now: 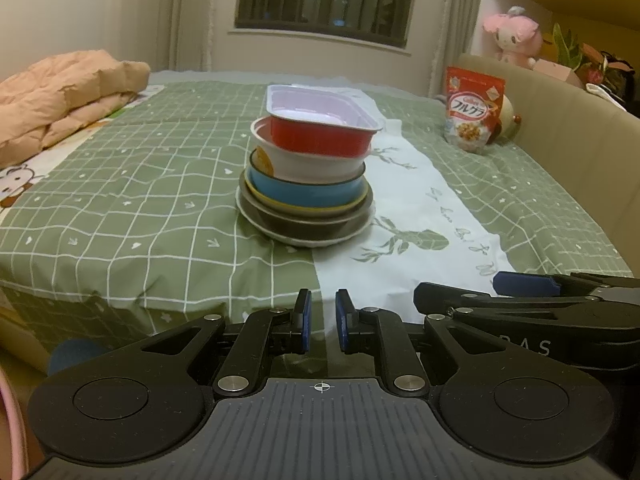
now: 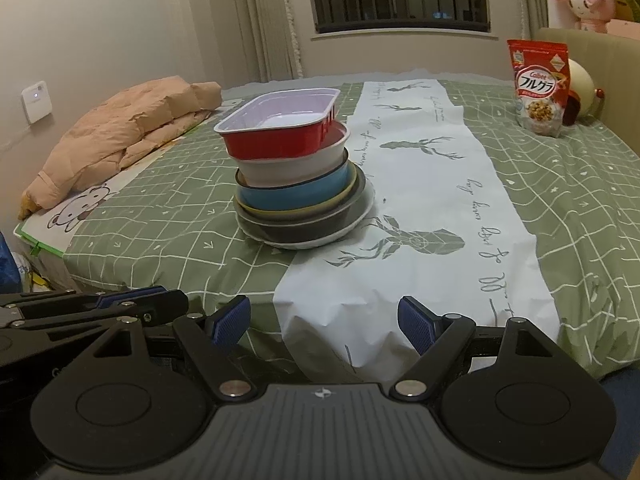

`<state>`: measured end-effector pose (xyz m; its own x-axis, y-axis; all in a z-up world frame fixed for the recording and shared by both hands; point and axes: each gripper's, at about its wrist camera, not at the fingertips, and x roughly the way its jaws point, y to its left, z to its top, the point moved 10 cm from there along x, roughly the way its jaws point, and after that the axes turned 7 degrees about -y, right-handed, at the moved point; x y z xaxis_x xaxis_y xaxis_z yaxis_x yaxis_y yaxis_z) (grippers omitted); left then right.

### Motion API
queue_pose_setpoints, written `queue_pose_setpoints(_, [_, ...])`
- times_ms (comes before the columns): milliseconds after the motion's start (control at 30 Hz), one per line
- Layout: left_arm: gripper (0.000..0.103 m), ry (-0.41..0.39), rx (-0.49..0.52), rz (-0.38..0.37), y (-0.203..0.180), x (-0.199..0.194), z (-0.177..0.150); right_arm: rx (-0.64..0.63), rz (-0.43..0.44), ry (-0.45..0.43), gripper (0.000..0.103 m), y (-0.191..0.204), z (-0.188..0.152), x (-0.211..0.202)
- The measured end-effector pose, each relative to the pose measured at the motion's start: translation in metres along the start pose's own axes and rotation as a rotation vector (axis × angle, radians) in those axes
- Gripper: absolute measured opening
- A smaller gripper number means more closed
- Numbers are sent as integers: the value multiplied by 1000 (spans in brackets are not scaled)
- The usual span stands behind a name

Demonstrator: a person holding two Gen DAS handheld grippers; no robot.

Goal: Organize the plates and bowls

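A stack of dishes stands mid-bed on the green checked cover. A red rectangular tray [image 1: 320, 130] [image 2: 280, 132] with a white inside tops it, sitting askew. Below it come a white bowl [image 1: 316, 166] [image 2: 296, 166], a blue bowl [image 1: 308, 194] [image 2: 292, 194], a yellow plate [image 2: 288, 212], a dark bowl [image 1: 308, 226] [image 2: 304, 230] and a white plate [image 1: 304, 242] at the bottom. My left gripper [image 1: 323, 320] is shut with nothing in it, well short of the stack. My right gripper [image 2: 324, 320] is open and empty, also near the bed's front edge. Each gripper's fingers [image 1: 524, 285] [image 2: 132, 294] show at the edge of the other's view.
A white runner with deer prints [image 1: 420, 200] [image 2: 432, 184] crosses the bed just right of the stack. A folded peach quilt [image 1: 68, 96] [image 2: 120, 136] lies at the back left. A red cereal bag [image 1: 472, 108] [image 2: 540, 88] stands at the back right by the beige headboard [image 1: 560, 120].
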<state>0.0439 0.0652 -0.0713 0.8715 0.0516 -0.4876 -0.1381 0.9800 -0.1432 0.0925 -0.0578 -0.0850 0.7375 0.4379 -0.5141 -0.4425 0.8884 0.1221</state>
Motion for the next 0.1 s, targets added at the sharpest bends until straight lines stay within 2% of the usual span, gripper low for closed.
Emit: queue_pose_setpoints(100, [16,15,0,6,0,13,2,21,28,2,81,-6,5,8])
